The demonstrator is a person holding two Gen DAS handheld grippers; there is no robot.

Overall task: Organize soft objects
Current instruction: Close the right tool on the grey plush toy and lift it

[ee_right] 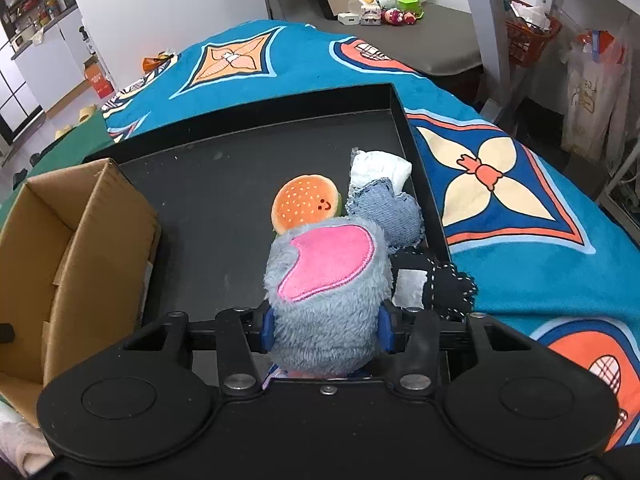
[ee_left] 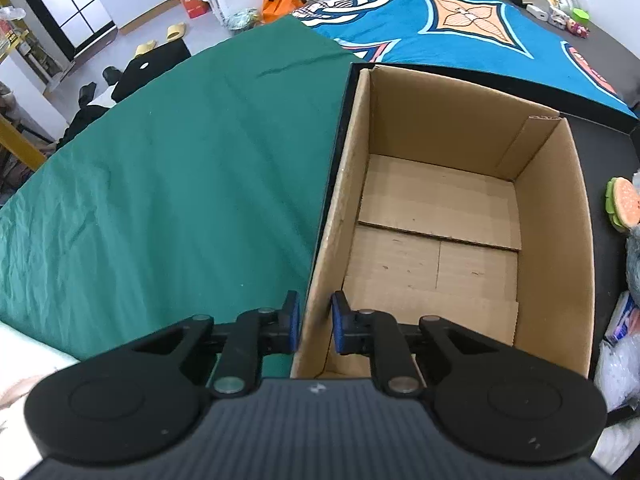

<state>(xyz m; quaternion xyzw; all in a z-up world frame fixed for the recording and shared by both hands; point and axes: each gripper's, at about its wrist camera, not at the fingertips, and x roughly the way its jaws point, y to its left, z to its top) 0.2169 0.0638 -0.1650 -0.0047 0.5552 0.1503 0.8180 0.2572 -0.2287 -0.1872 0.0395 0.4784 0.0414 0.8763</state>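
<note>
The grey plush toy with a pink ear patch (ee_right: 328,292) sits at the near right of the black tray (ee_right: 224,184), and the right gripper (ee_right: 326,330) has its two blue pads pressed into the fur on either side, jaws about half closed on it. Just beyond the toy lie the burger plush (ee_right: 302,204), a denim heart cushion (ee_right: 386,210), a white folded cloth (ee_right: 380,168) and, to the right, a dark stitched piece (ee_right: 448,284); the toy touches or overlaps at least the burger and the denim, though the fur hides exactly where.

The cardboard box (ee_left: 460,208) stands empty at the tray's left end. The left gripper (ee_left: 316,324) straddles its near left wall, one pad outside and one inside, jaws nearly closed; whether the pads truly pinch the wall I cannot tell for certain, since a slim gap seems to show beside it.

Risks, as I judge them: the grip is on soft pile, low on the toy, so it could slip or tip out when lifted. Lifting may also drag the burger or the denim heart along. If the left gripper's hold on the wall is loose, the light box could shift or tilt when the toy lands.

The box's tall right wall stands between toy and box floor and must be cleared. The green cloth (ee_left: 180,180) and patterned blue blanket (ee_right: 500,184) flank the tray.
</note>
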